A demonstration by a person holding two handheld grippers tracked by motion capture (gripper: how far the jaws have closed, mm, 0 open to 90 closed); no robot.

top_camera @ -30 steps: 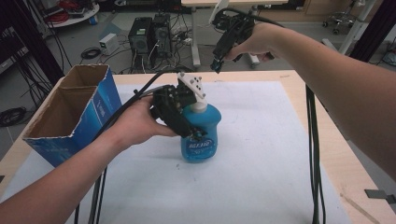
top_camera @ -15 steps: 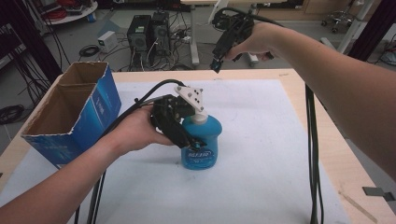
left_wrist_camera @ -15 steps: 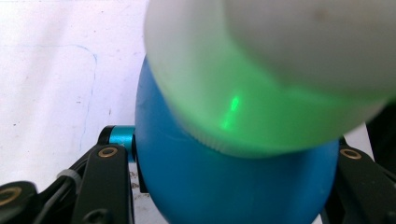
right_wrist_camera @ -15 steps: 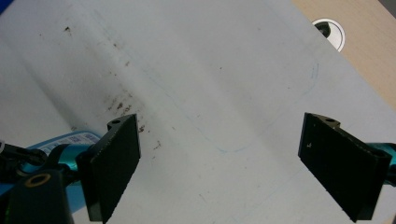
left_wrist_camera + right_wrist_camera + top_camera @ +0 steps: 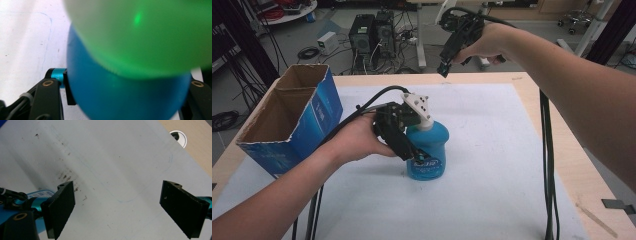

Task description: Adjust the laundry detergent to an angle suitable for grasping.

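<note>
High view looks down on a big wooden surface (image 5: 532, 85) with a white sheet (image 5: 492, 190) laid over most of it. The blue bottle (image 5: 429, 150) stands upright near the middle of the sheet, and everything else is placed from it. Well to the left of the bottle sits an open cardboard box (image 5: 287, 125) with blue sides, and nothing can be seen inside it. Black cables (image 5: 549, 165) hang down to the right of the bottle.

The left claw (image 5: 409, 150) is tight against the left side of the bottle, low on its round body. Its jaws have just been opening. In the left gripper view the bottle (image 5: 125, 97) sits right between the two jaws and looks to touch them on both sides, so it seems clamped, though only lightly. A blurry pale green shape (image 5: 140, 35) covers the top of that view.

The right claw (image 5: 443, 67) hangs in the air well behind the bottle, and its jaws stand wide apart with nothing between them.

The bottle looks like smooth plastic with liquid inside, so it is likely a bit heavy and slippery. Its sides may squash if squeezed hard. The narrow neck under the white pump top (image 5: 418, 107) looks like the safest place to take hold.
</note>
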